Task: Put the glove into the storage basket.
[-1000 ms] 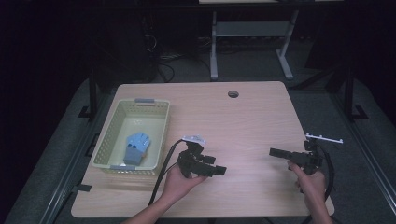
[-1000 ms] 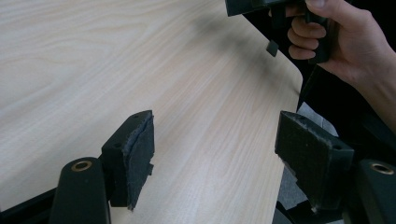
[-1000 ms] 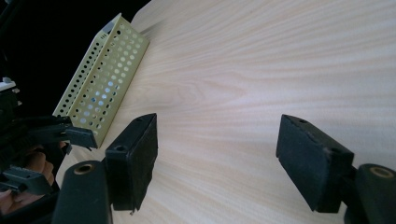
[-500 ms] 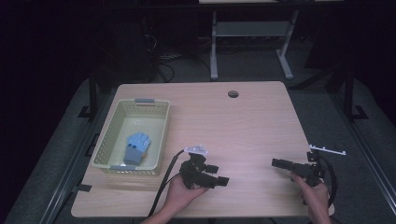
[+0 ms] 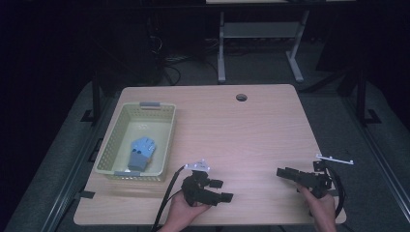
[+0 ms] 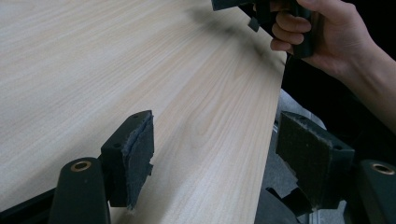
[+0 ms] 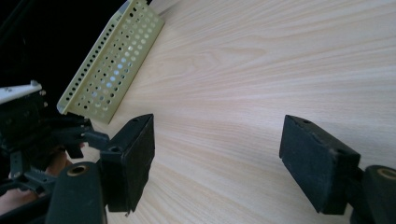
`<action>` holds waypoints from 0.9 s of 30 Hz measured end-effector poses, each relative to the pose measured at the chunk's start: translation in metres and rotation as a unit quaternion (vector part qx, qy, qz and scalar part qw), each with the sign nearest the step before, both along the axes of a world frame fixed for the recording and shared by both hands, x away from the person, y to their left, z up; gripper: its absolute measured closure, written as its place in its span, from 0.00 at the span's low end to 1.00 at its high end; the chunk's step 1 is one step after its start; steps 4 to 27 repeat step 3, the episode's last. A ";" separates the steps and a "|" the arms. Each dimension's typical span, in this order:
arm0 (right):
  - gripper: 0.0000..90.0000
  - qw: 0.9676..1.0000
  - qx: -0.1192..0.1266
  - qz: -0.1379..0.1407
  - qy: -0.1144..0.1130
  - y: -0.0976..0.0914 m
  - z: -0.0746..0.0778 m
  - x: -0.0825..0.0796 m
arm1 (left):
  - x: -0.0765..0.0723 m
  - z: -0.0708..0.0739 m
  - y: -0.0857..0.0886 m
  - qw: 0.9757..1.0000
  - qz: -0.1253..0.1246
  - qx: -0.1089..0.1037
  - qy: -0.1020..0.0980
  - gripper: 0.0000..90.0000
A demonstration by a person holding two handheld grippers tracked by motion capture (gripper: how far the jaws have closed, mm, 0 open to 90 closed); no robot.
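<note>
My left gripper [image 5: 221, 190] is held low over the wooden table [image 5: 232, 130] near its front edge, jaws pointing right. In the left gripper view its jaws [image 6: 215, 140] stand open with only bare wood between them. My right gripper [image 5: 284, 172] is near the front right corner, pointing left towards the other one. In the right gripper view it is open [image 7: 219, 135] and nothing lies between the pads. A pale yellow perforated basket [image 5: 159, 121] sits on the left of the table, with a blue object [image 5: 140, 151] lying inside it.
The person's right hand on its gripper [image 6: 299, 28] appears at the top of the left gripper view. In the right gripper view the basket wall [image 7: 112, 65] and the left gripper [image 7: 37, 130] are at the left. A round cable hole [image 5: 241, 97] is at the table's far edge.
Both hands have drawn back towards the near edge of the table and sunk a little. Jaws of both grippers stay open and nothing was picked up.
</note>
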State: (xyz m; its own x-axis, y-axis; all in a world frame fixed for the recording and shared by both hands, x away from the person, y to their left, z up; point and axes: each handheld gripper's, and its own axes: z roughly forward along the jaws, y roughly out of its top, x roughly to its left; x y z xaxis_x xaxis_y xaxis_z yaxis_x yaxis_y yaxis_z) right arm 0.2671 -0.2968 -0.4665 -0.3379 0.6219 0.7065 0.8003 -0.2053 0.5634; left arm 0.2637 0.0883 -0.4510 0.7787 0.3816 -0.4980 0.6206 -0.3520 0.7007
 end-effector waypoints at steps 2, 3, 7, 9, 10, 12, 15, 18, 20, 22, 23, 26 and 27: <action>0.29 1.000 0.004 0.011 -0.007 0.002 0.000 -0.002 | 0.001 0.000 0.003 1.000 0.003 -0.001 -0.004 0.31; 0.29 1.000 0.004 0.011 -0.007 0.002 0.000 -0.002 | 0.001 0.000 0.003 1.000 0.003 -0.001 -0.004 0.31; 0.29 1.000 0.004 0.011 -0.007 0.002 0.000 -0.002 | 0.001 0.000 0.003 1.000 0.003 -0.001 -0.004 0.31; 0.29 1.000 0.004 0.011 -0.007 0.002 0.000 -0.002 | 0.001 0.000 0.003 1.000 0.003 -0.001 -0.004 0.31; 0.29 1.000 0.004 0.011 -0.007 0.002 0.000 -0.002 | 0.001 0.000 0.003 1.000 0.003 -0.001 -0.004 0.31; 0.29 1.000 0.004 0.011 -0.007 0.002 0.000 -0.002 | 0.001 0.000 0.003 1.000 0.003 -0.001 -0.004 0.31; 0.29 1.000 0.004 0.011 -0.007 0.002 0.000 -0.002 | 0.001 0.000 0.003 1.000 0.003 -0.001 -0.004 0.31; 0.29 1.000 0.004 0.011 -0.007 0.002 0.000 -0.002 | 0.001 0.000 0.003 1.000 0.003 -0.001 -0.004 0.31; 0.29 1.000 0.004 0.011 -0.007 0.002 0.000 -0.002 | 0.001 0.000 0.003 1.000 0.003 -0.001 -0.004 0.31; 0.29 1.000 0.004 0.011 -0.007 0.002 0.000 -0.002 | 0.001 0.000 0.003 1.000 0.003 -0.001 -0.004 0.31; 0.29 1.000 0.004 0.011 -0.007 0.002 0.000 -0.002 | 0.001 0.000 0.003 1.000 0.003 -0.001 -0.004 0.31; 0.29 1.000 0.004 0.011 -0.007 0.002 0.000 -0.002 | 0.001 0.000 0.003 1.000 0.003 -0.001 -0.004 0.31; 0.29 1.000 0.004 0.011 -0.007 0.002 0.000 -0.002 | 0.001 0.000 0.003 1.000 0.003 -0.001 -0.004 0.31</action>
